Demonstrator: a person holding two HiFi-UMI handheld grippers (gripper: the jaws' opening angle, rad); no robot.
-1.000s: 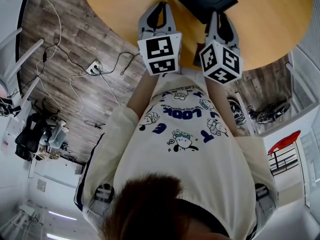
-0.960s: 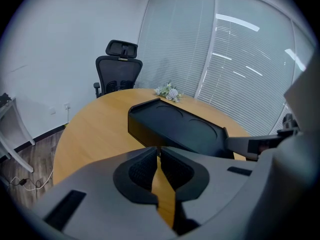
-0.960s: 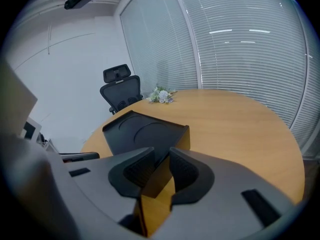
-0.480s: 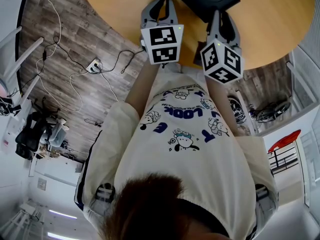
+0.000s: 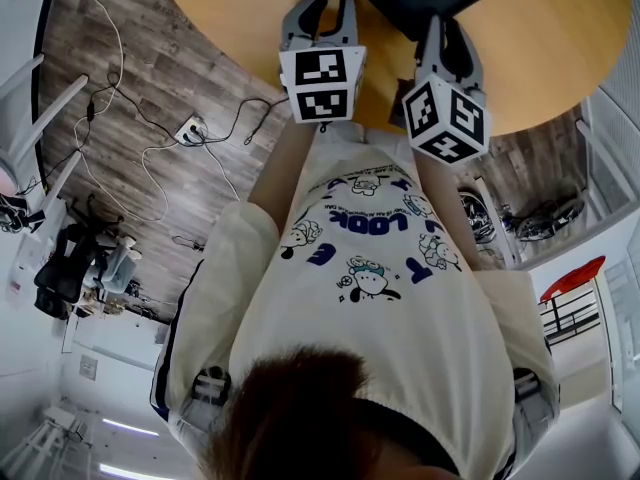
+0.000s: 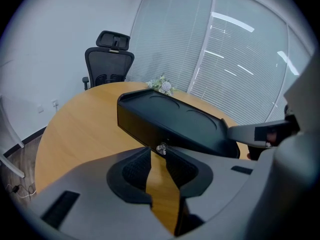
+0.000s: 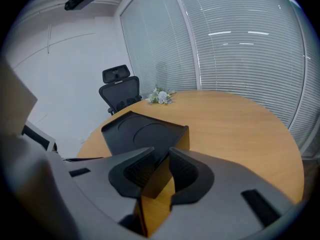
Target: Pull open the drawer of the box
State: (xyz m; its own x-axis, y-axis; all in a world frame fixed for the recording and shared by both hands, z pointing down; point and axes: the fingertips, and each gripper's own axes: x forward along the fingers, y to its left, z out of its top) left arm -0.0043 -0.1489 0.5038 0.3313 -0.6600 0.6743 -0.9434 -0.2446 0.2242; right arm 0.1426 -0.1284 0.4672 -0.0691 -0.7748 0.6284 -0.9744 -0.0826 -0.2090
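**Jaws parted, pull not yet begun**

Our left gripper (image 6: 158,156) has just been opening its jaws. They now stand fairly wide, with the small clear knob (image 6: 161,148) at their tips and neither pad pressing it. We judge that the grip must come next: the drawer (image 6: 140,130) sits flush in the black box (image 6: 172,116), which lies toward the tabletop's (image 6: 82,129) near edge. Our right gripper (image 7: 160,156) has its jaws half apart astride the box's near corner; whether they press it we cannot tell. A flower sprig (image 6: 161,85) lies by the far edge. Beyond it are an office chair (image 6: 109,59) and white blinds (image 6: 240,59), and cables (image 5: 190,133) trail over the plank floor.
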